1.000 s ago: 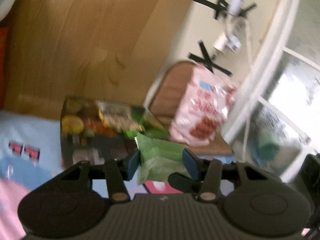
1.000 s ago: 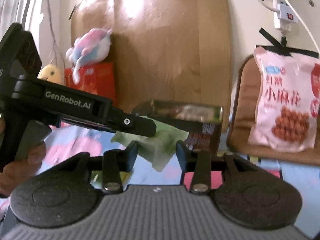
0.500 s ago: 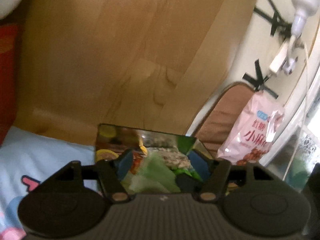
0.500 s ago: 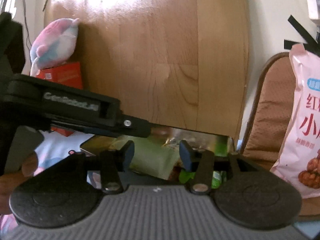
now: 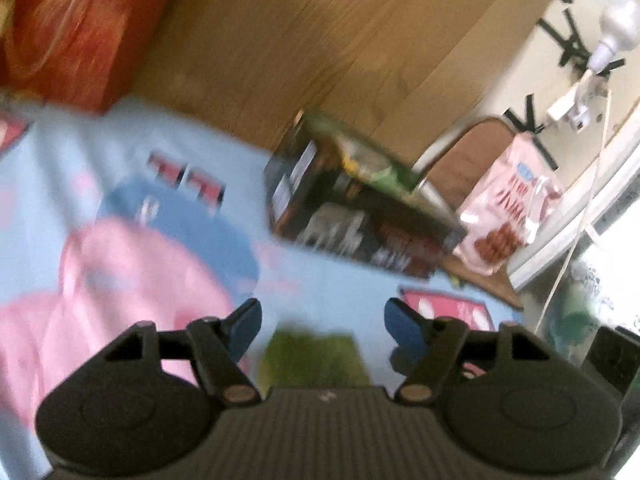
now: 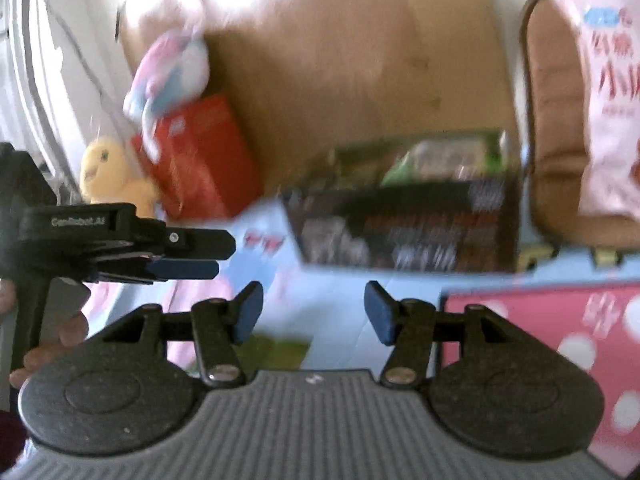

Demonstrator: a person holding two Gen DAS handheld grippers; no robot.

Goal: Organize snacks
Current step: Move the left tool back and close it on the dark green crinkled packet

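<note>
Both grippers were backing off the dark snack box (image 5: 360, 216), left gripper (image 5: 322, 324) and right gripper (image 6: 314, 312) with fingers just spread and empty, a green packet (image 5: 312, 356) lying below them on the bed, likely next to grasp.

Left gripper (image 6: 184, 258), side plate: white lettering, blurred, reads roughly "GenRobot.AI". Pink snack bag (image 5: 510, 216): large red Chinese characters, blue badge above, too smeared to read. Dark snack box (image 6: 404, 236): pale print blocks, illegible. Red box (image 6: 200, 160): markings unreadable.
</note>
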